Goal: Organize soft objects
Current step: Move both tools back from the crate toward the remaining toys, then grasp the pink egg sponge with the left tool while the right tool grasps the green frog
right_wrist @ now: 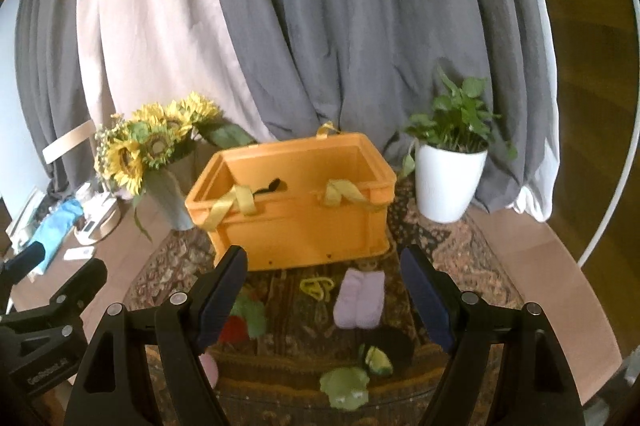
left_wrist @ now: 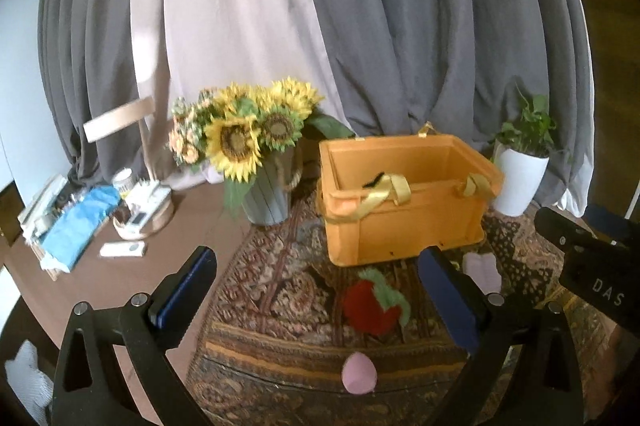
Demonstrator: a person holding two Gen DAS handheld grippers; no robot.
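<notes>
Nearest the left wrist camera, the left tool [left_wrist: 316, 290] stands wide open with nothing between its blue pads, hovering above a patterned rug on the desk [left_wrist: 132, 290]. Going left to right in that view: a heap of papers and blue cloth [left_wrist: 76, 222] at 9 o'clock, a vase of sunflowers [left_wrist: 256, 154] near centre, and an open orange crate [left_wrist: 404, 198] with yellow straps at about 1 o'clock. In front of the crate a red and green plush [left_wrist: 374, 306] lies between the fingers, untouched, and a pink egg-shaped soft toy [left_wrist: 359, 373] lies at 6 o'clock, closest to the lens. A white-potted plant [left_wrist: 520, 178] stands at 3 o'clock beside the crate. In the right wrist view the right tool [right_wrist: 324, 300] is also open and empty. Between its fingers on the rug lie a yellow looped piece [right_wrist: 317, 288] and a pale lilac folded soft item [right_wrist: 359, 300], both just before the crate; lower, toward 6 o'clock, sit a green plush [right_wrist: 345, 388] and a small green-and-dark soft thing [right_wrist: 376, 360], its shape unclear.
</notes>
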